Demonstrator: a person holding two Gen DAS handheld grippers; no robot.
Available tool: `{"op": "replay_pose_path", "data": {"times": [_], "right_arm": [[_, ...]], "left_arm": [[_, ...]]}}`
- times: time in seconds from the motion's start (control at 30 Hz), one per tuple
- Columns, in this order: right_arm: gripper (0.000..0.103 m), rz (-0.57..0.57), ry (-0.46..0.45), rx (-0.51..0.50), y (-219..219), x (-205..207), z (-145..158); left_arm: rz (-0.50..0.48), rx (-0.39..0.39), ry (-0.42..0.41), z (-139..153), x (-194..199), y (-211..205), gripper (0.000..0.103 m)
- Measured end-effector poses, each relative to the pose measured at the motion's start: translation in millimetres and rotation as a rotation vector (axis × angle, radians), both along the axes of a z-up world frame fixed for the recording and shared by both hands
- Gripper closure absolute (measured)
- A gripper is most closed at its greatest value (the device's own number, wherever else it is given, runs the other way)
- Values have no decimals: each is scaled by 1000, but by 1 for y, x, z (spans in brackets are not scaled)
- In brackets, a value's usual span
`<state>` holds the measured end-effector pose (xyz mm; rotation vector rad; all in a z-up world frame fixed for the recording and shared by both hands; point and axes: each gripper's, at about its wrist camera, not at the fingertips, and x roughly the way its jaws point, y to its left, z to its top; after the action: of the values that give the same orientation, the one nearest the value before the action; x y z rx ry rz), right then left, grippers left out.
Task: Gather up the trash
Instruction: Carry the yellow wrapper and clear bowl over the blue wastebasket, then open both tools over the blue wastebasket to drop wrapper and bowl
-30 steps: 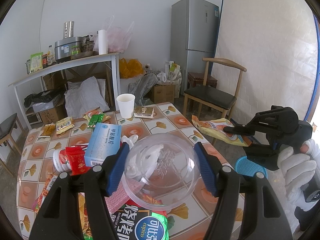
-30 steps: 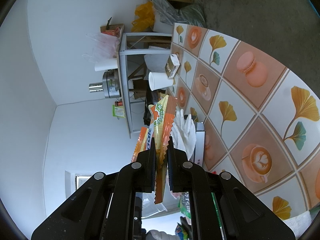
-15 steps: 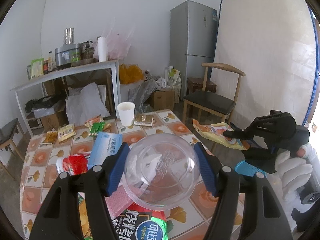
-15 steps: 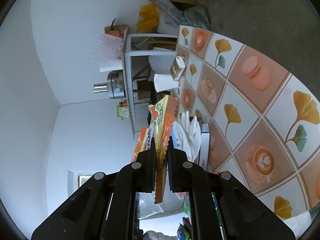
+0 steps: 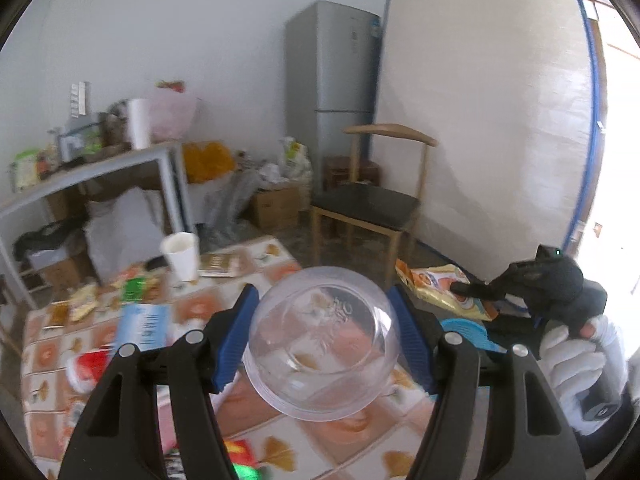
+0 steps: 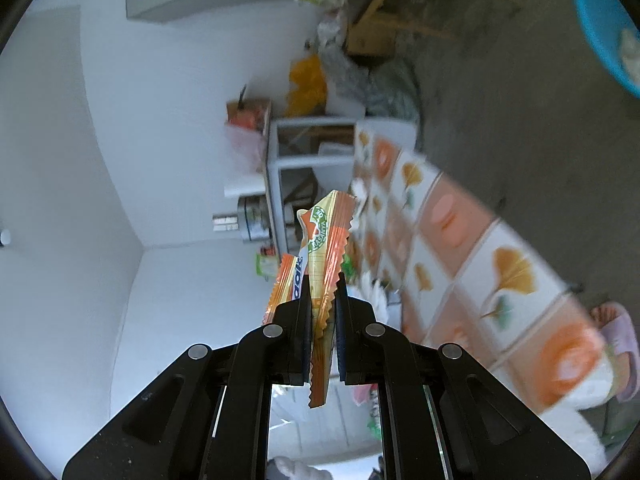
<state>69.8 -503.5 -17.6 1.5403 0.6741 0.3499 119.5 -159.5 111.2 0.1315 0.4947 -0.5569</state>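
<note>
Left hand-held gripper [image 5: 324,344]: I hold the clear plastic bowl [image 5: 322,344] between the blue pads, mouth turned toward me, above the bench [image 5: 280,436].
Right hand-held gripper [image 6: 323,300]: it is closed tight on the orange snack wrapper [image 6: 326,248], pinched near the wrapper's edge so most of it stands out past the fingertips.
Blue basket [image 6: 600,28]: it sits on the floor beside the bench, and I judge it is where the trash goes.
Wrapper relative to the basket: in the left wrist view the wrapper hangs near the basket, on the far side of it; I cannot tell if it is already over the rim.
Left on the bench: a paper cup [image 5: 182,256] and several small packets.
Risk, bowl: the smooth round wall can slip out of the pads if I tilt it more.
Risk, wrapper: it is light, so if I release before the basket's mouth it can flutter onto the floor.
</note>
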Motion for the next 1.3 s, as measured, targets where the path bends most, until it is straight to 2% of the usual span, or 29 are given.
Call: {"op": "replay_pose_path", "data": {"times": [0.2,0.4,0.53,0.63,0.77,0.87,0.9,0.93,0.97,1.0,1.13,1.2,1.3], "right_arm": [[95,-184,70,-118,-61,-61,-13],[95,-319,179,-210,-103,-99,-37],[95,-372,254,-234,-128,-105,-63],[95,-389,300,-259,-140,-99,-77],[95,-414,366,-301,-164,-87,-97],[90,-442,408,-340,-181,-82,-110],[87,-454,424,-354,-190,-77,-117],[82,-463,437,-360,-197,-75,-123],[62,-474,456,-365,-203,-74,-131],[48,-488,477,-372,-210,-72,-143],[48,-512,594,-430,-222,-77,-173],[49,-524,619,-449,-222,-86,-177],[49,-538,623,-497,-220,-100,-168]], "left_arm": [[-208,-66,204,-8,30,-68,38],[-394,-52,460,-51,57,-171,38],[-454,-32,598,-84,74,-230,38],[-472,0,669,-110,85,-274,38],[-484,56,700,-140,101,-324,38],[-490,46,755,-163,115,-357,37],[-494,34,762,-169,118,-365,32],[-492,20,770,-178,122,-382,27],[-489,14,774,-184,124,-385,18],[-485,8,782,-192,124,-390,18],[-501,7,857,-213,116,-401,18],[-525,-2,841,-209,111,-397,18],[-543,-34,805,-191,105,-381,18]]}}
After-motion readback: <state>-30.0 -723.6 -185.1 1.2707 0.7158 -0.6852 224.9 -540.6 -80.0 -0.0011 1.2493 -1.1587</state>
